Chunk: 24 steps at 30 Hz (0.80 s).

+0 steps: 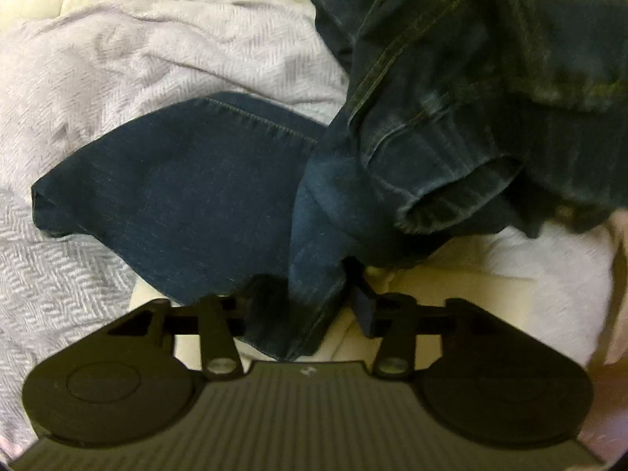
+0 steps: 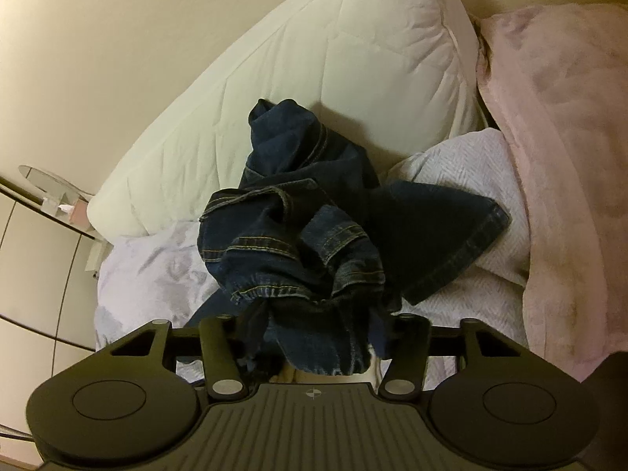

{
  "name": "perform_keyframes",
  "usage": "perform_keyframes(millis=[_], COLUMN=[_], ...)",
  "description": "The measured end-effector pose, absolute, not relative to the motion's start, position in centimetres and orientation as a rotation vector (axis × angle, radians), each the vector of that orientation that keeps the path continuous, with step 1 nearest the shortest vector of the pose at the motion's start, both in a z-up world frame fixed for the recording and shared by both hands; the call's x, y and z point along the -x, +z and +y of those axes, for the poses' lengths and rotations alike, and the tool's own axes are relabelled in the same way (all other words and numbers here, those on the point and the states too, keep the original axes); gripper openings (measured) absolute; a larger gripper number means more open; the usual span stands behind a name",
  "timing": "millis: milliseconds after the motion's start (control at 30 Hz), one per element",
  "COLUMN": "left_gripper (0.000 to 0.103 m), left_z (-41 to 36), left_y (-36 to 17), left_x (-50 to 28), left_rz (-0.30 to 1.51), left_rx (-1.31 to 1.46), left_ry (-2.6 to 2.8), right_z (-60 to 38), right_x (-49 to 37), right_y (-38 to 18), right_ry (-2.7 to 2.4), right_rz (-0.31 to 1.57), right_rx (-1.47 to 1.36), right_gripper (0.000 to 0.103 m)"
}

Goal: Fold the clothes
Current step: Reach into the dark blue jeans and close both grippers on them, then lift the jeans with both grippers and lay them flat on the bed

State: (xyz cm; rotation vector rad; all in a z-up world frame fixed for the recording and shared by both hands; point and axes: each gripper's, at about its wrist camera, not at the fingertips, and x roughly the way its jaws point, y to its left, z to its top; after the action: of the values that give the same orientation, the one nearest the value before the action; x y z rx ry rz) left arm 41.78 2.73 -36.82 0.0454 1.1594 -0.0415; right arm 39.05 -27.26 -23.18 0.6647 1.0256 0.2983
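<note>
The bed (image 2: 129,274), under a pale woven blanket (image 1: 117,70), carries dark jeans (image 2: 298,235) bunched near its middle, below the pillow (image 2: 314,78). No fold shows yet; straightening and folding remain. The left gripper (image 1: 314,302) and the right gripper (image 2: 314,337) each pinch denim between closed jaws.

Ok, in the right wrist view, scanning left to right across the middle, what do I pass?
Cabinet doors → bedside stand with a glass disc top → white quilted duvet → dark blue jeans, bunched on the lilac herringbone blanket → pink fleece blanket.
</note>
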Motion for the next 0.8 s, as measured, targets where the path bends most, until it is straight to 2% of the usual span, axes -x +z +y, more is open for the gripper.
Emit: perform_keyframes(millis=[33,67,167,233,533,800], left_gripper=[0.017,0.015,0.008,0.005,0.005,0.005], left_z=[2.8,3.0,3.0,2.9,7.2,14.6], left_y=[-36.7,-36.4,-34.2,-32.2,-19.8,-8.4], left_x=[-41.8,-41.7,-41.0,-40.3,-33.3,-18.7], left_rz=[1.160,1.155,1.083,1.033,0.744,0.445], left_rx=[-0.030,-0.001,0.027,0.031,0.129,0.252], left_ry=[-0.060,-0.079,-0.107,-0.119,-0.075,0.087], right_z=[-27.2,-27.2,-27.0,-26.7,-23.2,-16.6], right_x=[-39.1,-39.1,-38.8,-38.6,-38.9,-35.0], right_y=[-23.1,-22.9,-21.3,-19.9,-9.2,4.0], right_ry=[0.298,0.300,0.350,0.396,0.604,0.918], right_rz=[1.019,1.009,0.934,0.872,0.568,0.285], right_rx=[-0.650,-0.639,-0.654,-0.675,-0.661,-0.630], right_gripper=[0.034,0.022,0.015,0.012,0.009,0.009])
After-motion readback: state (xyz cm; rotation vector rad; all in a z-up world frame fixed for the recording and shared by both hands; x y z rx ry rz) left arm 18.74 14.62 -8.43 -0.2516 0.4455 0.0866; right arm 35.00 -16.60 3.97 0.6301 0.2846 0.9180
